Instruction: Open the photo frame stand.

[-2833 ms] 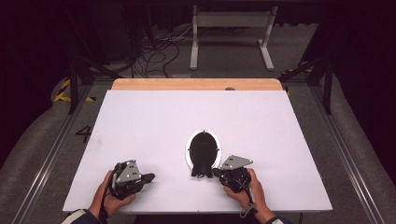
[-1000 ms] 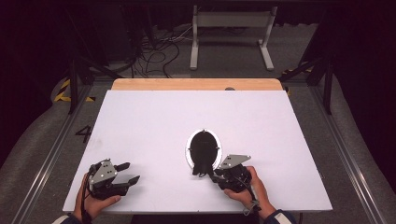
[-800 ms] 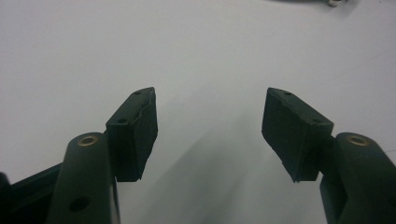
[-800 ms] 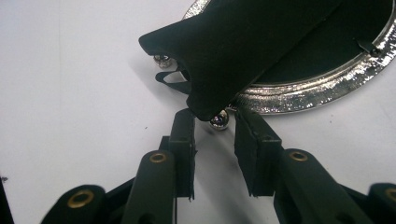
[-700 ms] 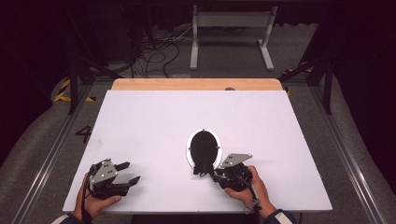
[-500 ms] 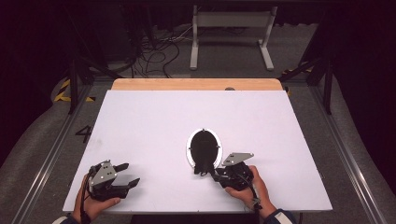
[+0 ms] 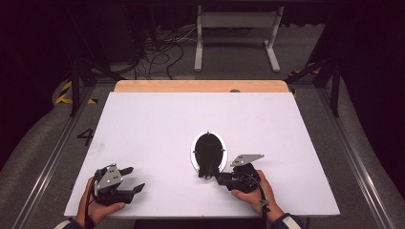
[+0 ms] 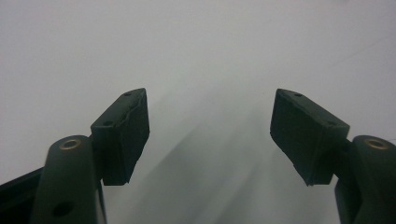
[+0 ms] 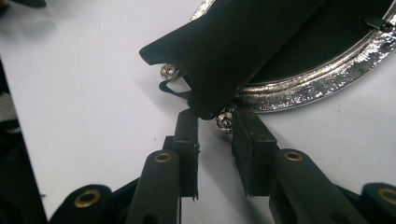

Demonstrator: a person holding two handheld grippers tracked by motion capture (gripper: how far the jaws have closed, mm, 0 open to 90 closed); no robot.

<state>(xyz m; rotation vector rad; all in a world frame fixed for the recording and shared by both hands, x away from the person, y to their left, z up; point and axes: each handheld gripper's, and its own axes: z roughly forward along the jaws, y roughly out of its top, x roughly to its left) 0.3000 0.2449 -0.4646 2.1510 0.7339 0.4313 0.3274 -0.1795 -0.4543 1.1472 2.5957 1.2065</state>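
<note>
The white desk (image 7: 157,124) carries a single object, an oval picture frame (image 7: 208,151) lying face down, nearer the front edge than the back and a little right of the middle. Its rim is bright, embossed metal; a black backing board fills the oval, and a black fabric-covered easel stand (image 9: 233,51) extends from it toward the front edge. The frame is judged rigid but fairly light, its polished rim slippery and easily scratched, any glass beneath fragile. The stand, apparently hinged, offers the softer, less slippery hold; its narrow tip suits the jaws.

The right gripper (image 9: 215,122) rests at the front edge beside the frame, jaws narrowed to a small gap. They have just been closing, and the tip of the stand and a small metal ball foot (image 9: 225,121) sit at their mouth; whether the pads press on either cannot be told.

The left gripper (image 8: 208,126), toward the front-left corner, has just been opening; its jaws stand well apart over bare desk, holding nothing.

No brand or label is legible; a "4" (image 7: 86,137) is marked on the floor left of the desk.
</note>
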